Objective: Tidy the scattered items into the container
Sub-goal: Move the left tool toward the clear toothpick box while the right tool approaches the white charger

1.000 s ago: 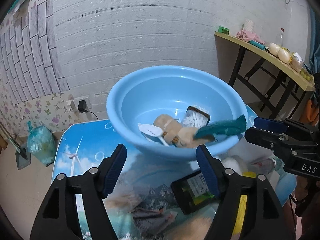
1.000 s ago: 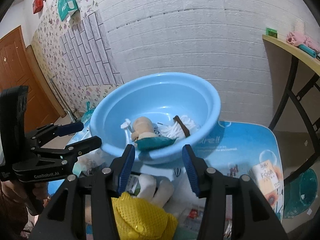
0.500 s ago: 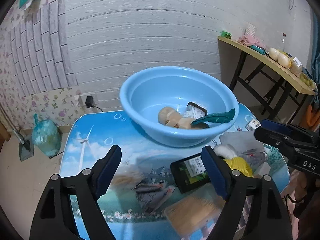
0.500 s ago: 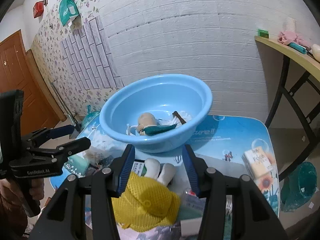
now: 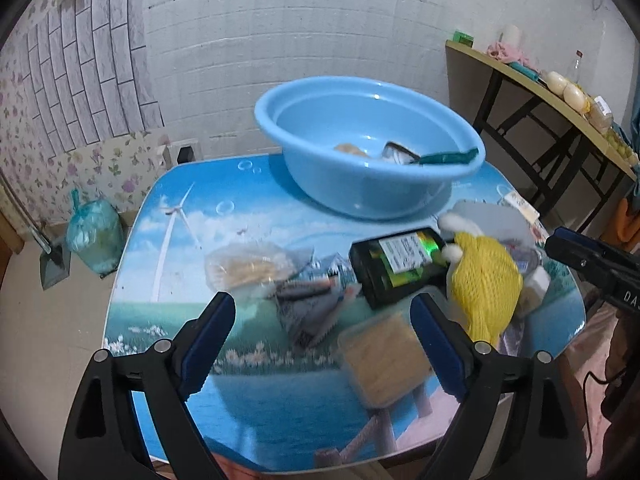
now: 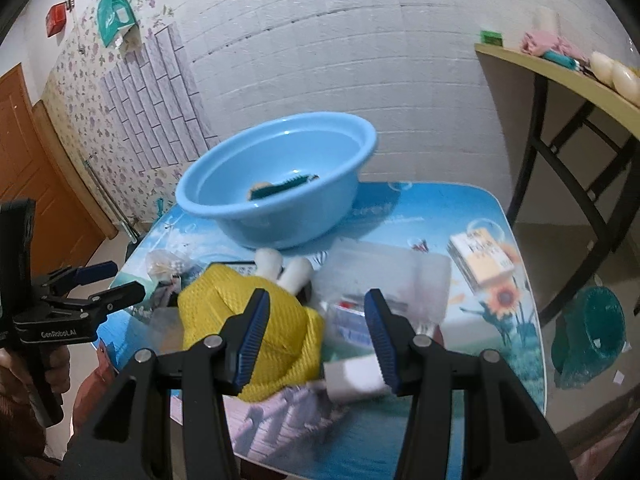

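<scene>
— Two grippers over the bench (image 5: pixel 168 240)?
— Yes. The left gripper (image 5: pixel 320 344) has just been opening, nothing between its jaws; the right gripper (image 6: pixel 316 336) hangs spread and empty above the yellow toy (image 6: pixel 224 304).
— The basin (image 5: pixel 360 192)?
— Upper centre, a few things already inside.

Sitting on the desk (image 5: pixel 168 240): 1 blue basin (image 5: pixel 360 184), 1 yellow plush toy (image 5: pixel 484 276), 1 black packet (image 5: pixel 396 264), 1 juice carton (image 6: pixel 480 256).

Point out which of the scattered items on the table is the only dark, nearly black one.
The black rectangular packet with a white and green label. It lies flat just in front of the blue plastic basin, beside the yellow mesh toy; the other items are pale, clear or yellow.
</scene>
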{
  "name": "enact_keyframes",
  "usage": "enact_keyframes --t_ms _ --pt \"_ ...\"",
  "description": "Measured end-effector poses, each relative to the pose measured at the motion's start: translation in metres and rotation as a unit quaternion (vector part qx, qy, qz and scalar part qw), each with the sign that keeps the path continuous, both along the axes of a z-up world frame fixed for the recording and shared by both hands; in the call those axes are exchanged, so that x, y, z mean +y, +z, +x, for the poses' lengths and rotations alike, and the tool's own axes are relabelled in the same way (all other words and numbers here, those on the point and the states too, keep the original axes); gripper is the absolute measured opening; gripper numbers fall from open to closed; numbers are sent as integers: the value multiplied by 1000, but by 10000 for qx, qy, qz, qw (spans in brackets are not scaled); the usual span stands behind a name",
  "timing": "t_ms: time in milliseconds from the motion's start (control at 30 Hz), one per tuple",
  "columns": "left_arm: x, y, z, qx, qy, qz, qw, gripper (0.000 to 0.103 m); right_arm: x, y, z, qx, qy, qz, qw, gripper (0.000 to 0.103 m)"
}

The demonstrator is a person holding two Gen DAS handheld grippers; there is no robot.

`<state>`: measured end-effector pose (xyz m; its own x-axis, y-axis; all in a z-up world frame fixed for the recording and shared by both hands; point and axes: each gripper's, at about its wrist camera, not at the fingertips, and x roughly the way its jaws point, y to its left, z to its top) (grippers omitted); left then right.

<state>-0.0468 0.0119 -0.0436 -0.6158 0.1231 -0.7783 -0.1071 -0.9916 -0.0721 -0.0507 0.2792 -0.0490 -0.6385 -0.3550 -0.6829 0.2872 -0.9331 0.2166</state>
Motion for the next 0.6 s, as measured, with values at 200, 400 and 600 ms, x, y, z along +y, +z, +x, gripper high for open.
enact_keyframes --t_ms 200,400,600 --pt "8 -12 11 -159 -125 136 9997 90 8 -8 9 -88 -90 99 9999 49" --pt "26 -22 22 -195 -522 110 9984 95 13 -17 16 -180 -151 224 9995 49" --pt "35 -30 21 -246 -698 49 9972 96 15 -27 17 -379 -135 315 9987 61"
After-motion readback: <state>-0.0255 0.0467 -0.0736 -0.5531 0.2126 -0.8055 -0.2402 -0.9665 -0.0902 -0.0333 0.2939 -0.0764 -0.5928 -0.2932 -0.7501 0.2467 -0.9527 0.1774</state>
